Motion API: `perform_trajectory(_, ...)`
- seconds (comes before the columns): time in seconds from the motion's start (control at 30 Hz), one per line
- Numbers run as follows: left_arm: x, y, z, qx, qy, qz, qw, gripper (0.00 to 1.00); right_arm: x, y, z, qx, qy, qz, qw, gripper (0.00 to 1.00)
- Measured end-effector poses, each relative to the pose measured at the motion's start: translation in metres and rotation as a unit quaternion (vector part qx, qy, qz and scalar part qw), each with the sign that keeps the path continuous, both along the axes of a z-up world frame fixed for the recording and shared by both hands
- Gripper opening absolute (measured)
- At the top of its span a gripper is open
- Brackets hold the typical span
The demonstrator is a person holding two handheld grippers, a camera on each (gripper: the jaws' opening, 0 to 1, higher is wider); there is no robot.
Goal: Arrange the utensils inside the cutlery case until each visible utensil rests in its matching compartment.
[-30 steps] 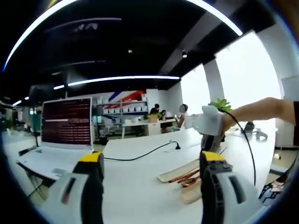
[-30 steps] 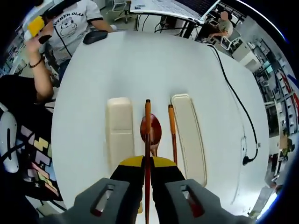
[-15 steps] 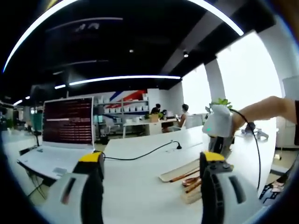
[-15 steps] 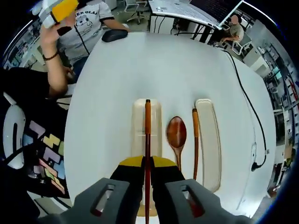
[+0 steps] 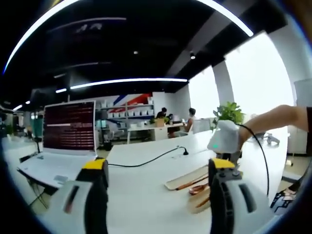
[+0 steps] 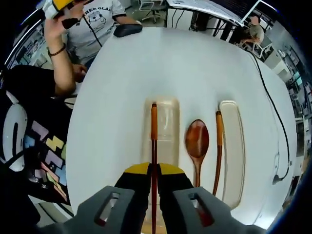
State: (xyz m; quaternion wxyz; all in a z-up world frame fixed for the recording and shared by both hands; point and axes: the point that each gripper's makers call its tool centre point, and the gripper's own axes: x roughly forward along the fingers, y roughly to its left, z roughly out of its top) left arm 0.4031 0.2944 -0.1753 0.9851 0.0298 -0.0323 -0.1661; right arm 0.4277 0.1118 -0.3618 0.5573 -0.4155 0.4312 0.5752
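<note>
- The cutlery case base [image 6: 166,122] lies open on the white bench [image 6: 122,73], a long beige tray seen lengthwise in the right gripper view.
- The right tool [image 6: 153,178] has its jaws closed on a reddish-brown chopstick [image 6: 153,141], which runs straight up the view with its far end over the tray's far part; whether it touches the tray cannot be told.
- Just beside the tray on the bench lies a wooden spoon [image 6: 197,144], bowl away from the camera.
- Next to the spoon lies a second chopstick [image 6: 218,146], against the near edge of the case lid [image 6: 234,151].
- A black cable [image 6: 273,112] crosses the bench beyond the lid.
- In the left gripper view the left tool [image 5: 158,195] hangs above the bench with its jaws wide apart and nothing between them, well apart from the case.
- An open laptop [image 5: 68,129] stands on a neighbouring desk.
</note>
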Motion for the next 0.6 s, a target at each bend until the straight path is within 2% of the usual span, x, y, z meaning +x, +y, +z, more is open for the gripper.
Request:
perform_trajectory(0.1, 0.002, -0.001, -0.001, 0.001, 0.002, 0.0, 1.0, 0.89, -0.001, -0.002, -0.004, 0.001, 0.008, -0.007, 0.9999, 0.03)
perform_trajectory(0.33, 0.003, -0.006, -0.004, 0.008, 0.006, -0.006, 0.9999, 0.89, 0.005, 0.001, -0.007, 0.006, 0.005, -0.014, 0.9999, 0.03)
perform_trajectory(0.5, 0.004, -0.008, -0.006, 0.009, 0.009, -0.009, 0.9999, 0.89, 0.006, 0.006, -0.006, 0.017, 0.004, -0.021, 0.9996, 0.05)
perform_trajectory(0.6, 0.006, -0.007, -0.007, 0.008, 0.011, -0.006, 0.9999, 0.89, 0.012, 0.002, -0.001, 0.014, -0.006, -0.016, 0.9998, 0.05)
